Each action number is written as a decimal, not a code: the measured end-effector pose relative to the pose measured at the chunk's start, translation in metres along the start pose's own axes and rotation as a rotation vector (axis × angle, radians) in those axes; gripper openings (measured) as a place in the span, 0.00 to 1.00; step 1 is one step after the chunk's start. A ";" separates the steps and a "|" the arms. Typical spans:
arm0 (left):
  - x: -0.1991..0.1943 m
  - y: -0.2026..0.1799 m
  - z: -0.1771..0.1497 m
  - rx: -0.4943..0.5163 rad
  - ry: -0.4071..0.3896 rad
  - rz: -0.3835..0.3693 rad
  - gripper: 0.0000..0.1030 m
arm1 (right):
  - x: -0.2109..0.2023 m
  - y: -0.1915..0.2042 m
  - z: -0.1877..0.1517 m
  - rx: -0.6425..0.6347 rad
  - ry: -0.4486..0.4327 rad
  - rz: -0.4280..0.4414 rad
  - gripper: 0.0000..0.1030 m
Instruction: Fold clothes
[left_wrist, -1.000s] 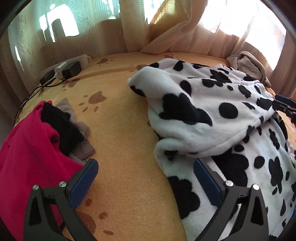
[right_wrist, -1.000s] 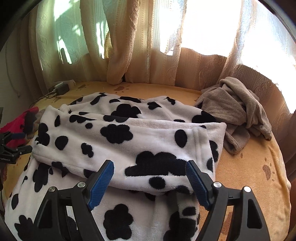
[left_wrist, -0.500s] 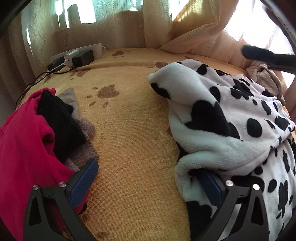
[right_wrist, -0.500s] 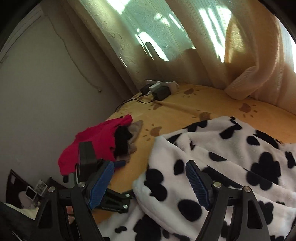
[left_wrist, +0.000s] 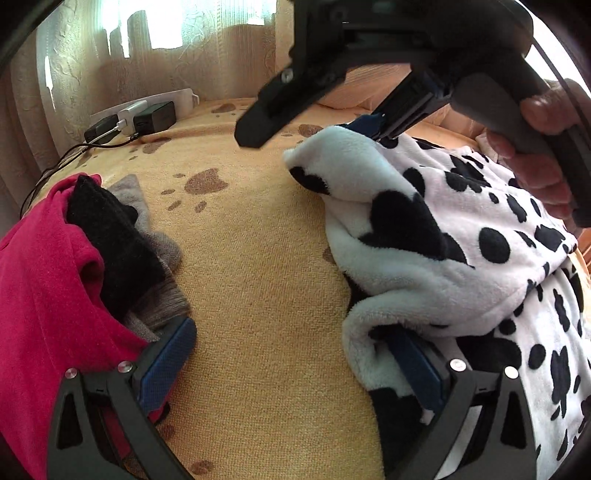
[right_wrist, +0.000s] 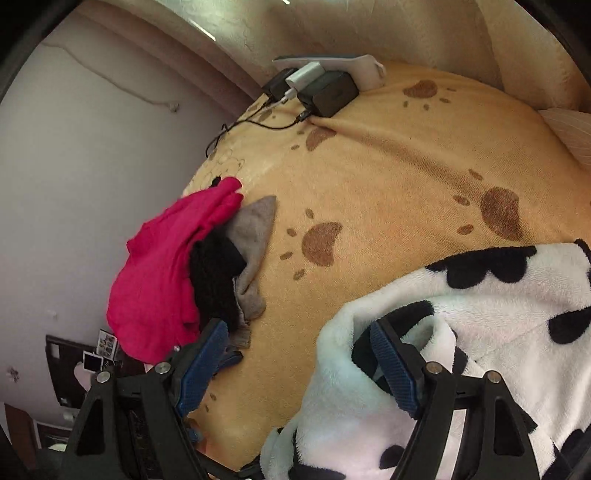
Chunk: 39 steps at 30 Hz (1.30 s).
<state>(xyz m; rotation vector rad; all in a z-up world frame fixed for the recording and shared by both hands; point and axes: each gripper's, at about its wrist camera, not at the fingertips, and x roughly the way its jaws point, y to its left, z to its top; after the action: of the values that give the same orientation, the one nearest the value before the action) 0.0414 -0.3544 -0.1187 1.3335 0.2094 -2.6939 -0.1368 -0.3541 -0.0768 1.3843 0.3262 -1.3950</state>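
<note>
A white fleece garment with black spots (left_wrist: 424, 229) lies bunched on the orange paw-print blanket (left_wrist: 258, 258). My left gripper (left_wrist: 291, 332) is open at its near left edge; the fleece hem drapes over the right finger's blue pad (left_wrist: 413, 365). Above the garment's far corner, a hand (left_wrist: 535, 155) holds my right gripper (left_wrist: 310, 129), with one blue pad touching that corner. In the right wrist view the right gripper (right_wrist: 297, 330) stands open. Its right finger sits inside a fold of the fleece (right_wrist: 480, 314), and bare blanket (right_wrist: 388, 166) lies between the fingers.
A pile of red (left_wrist: 37, 277), black (left_wrist: 110, 240) and grey clothes lies at the left, touching my left finger; the red garment (right_wrist: 159, 266) hangs at the bed's edge by the wall. A power strip with chargers and cables (left_wrist: 140, 118) (right_wrist: 325, 85) sits by the curtain.
The right gripper swung from the fleece's right side to its left corner and came into the left wrist view. The left gripper's right finger slid under the fleece hem.
</note>
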 end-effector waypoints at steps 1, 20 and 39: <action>-0.002 -0.001 -0.001 0.005 -0.010 -0.008 1.00 | 0.003 0.003 -0.001 -0.037 0.014 -0.052 0.72; -0.045 -0.054 -0.005 0.444 -0.300 -0.054 1.00 | -0.057 0.009 0.009 -0.084 -0.318 -0.245 0.07; -0.054 -0.053 -0.002 0.406 -0.275 -0.102 1.00 | -0.083 -0.015 -0.036 -0.084 -0.294 -0.126 0.11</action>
<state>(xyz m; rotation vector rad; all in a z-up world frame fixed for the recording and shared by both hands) 0.0662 -0.2991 -0.0735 1.0333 -0.3217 -3.0811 -0.1522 -0.2805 -0.0251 1.0866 0.2787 -1.6456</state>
